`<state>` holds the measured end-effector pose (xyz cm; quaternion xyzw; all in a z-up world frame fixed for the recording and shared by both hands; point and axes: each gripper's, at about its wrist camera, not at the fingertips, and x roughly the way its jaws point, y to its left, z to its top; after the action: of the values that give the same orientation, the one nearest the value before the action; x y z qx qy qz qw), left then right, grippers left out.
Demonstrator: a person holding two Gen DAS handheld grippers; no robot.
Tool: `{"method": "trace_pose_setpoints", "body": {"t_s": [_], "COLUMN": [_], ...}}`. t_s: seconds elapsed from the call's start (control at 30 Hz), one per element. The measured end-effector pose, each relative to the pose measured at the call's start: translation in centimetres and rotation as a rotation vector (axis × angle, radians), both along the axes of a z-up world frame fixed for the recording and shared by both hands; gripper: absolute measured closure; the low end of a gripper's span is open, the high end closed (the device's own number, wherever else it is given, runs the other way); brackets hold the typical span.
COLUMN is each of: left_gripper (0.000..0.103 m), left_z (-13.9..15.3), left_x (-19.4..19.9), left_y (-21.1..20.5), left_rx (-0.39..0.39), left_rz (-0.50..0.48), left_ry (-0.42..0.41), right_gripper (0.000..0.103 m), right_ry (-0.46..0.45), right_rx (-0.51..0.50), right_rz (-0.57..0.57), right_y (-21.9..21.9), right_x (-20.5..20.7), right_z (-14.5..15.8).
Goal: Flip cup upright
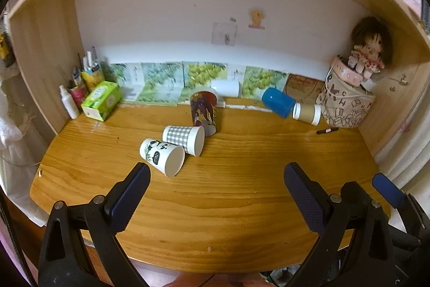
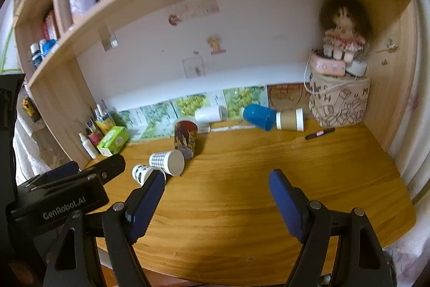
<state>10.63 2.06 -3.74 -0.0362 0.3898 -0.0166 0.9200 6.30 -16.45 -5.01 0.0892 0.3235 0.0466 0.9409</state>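
1. On the wooden bench (image 1: 242, 206), several cups lie tipped over: a panda-print cup (image 1: 161, 156) nearest, a checked cup (image 1: 184, 139) touching it just behind, and a dark picture cup (image 1: 204, 112) leaning behind those.
2. Further back, near the wall, lie a white cup (image 1: 227, 88), a blue cup (image 1: 278, 101) and a tan cup (image 1: 307, 113), the blue one's mouth against the tan one's base.
3. The left hand-held gripper (image 1: 216, 192) hangs over the bench front with its jaws wide apart and nothing between them; the panda-print cup sits just ahead of its left finger.
4. The right hand-held gripper (image 2: 216, 199) is likewise spread and holding nothing, over bare wood to the right of the cups.
5. The panda-print cup looks like the sensible first pick, being closest and unblocked at its mouth.
6. To do it well, I would bring the left jaws across the cup's side near the middle, closing gently, since thin paper walls would likely crush.
7. Lift slightly before turning, so the rim does not drag or knock the checked cup.
8. Set it down base first on open wood, away from its neighbours.
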Motion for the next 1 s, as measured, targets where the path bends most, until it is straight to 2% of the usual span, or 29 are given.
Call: {"method": "trace_pose_setpoints", "body": {"t_s": [0.3, 0.6, 1.0], "left_gripper": [0.003, 0.003, 0.003], "left_z": [-1.9, -3.2, -7.0], "left_x": [5.7, 12.2, 21.9], "left_y": [0.7, 2.1, 2.7], "left_rx": [0.027, -0.041, -0.081], "left_rz": [-0.005, -0.009, -0.018], "left_ry": [0.125, 0.236, 0.349], "right_gripper": [0.022, 0.022, 0.022], "right_ry": [0.144, 0.287, 0.319], "right_rx": [0.090, 0.181, 0.199], "right_rz": [-0.020, 0.008, 0.083], "right_y": [-0.8, -0.7, 1.2], "right_x": [5.1, 10.4, 17.6], "right_z": [-2.7, -5.8, -7.6]}}
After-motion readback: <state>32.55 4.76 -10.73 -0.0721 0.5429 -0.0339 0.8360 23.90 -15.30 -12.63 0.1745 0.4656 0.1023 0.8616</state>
